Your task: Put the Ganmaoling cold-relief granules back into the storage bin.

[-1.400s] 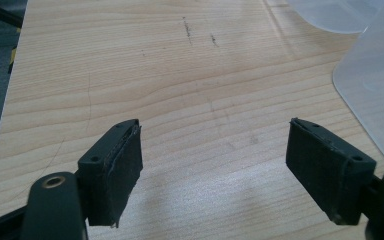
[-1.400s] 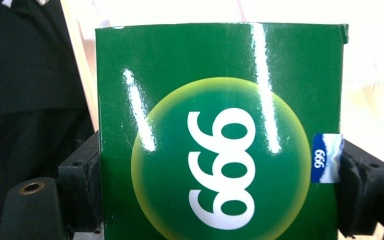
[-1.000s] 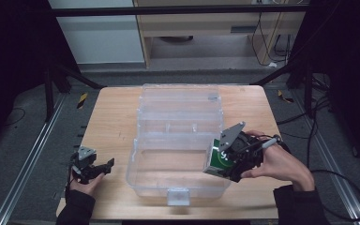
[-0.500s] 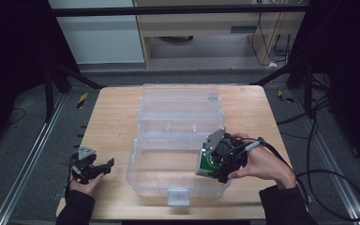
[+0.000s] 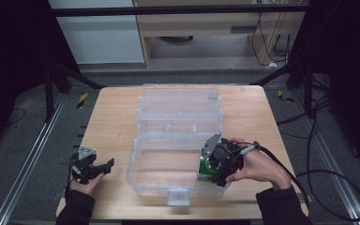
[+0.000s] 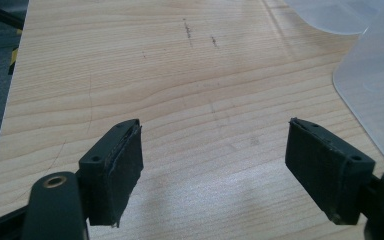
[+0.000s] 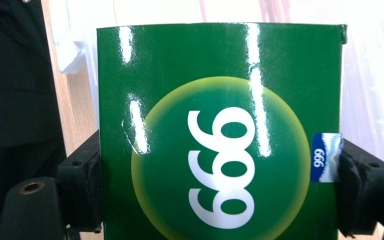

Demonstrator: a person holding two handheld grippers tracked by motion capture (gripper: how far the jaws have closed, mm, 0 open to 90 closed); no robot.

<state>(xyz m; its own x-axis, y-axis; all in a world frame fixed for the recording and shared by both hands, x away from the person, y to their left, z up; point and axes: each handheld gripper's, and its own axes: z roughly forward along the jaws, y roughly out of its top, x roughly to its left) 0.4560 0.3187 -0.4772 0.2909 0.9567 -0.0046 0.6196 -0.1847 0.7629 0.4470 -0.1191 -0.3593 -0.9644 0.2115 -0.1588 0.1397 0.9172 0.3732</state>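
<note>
A glossy green box (image 7: 220, 135) with a yellow circle and white "999" is clamped by its two sides in my right gripper (image 7: 222, 187), which is shut on it. From above, the green box (image 5: 207, 166) hangs tilted inside the right end of the clear plastic bin (image 5: 136, 157), with my right gripper (image 5: 212, 169) and hand over the bin's right wall. Whether the box touches the bin's floor I cannot tell. My left gripper (image 5: 104, 167) rests at the table's front left, apart from the bin. In its own view the left gripper (image 6: 227, 165) is open over bare wood.
The bin's clear lid (image 5: 180, 101) lies open behind it, toward the far edge of the wooden table (image 5: 112, 122). A white latch (image 5: 178, 196) sits on the bin's front wall. A corner of the bin (image 6: 375, 85) shows to the right of the left jaws.
My right gripper has carried the green box left and down, from over the bin's right rim into the bin. The left gripper has stayed where it was.
</note>
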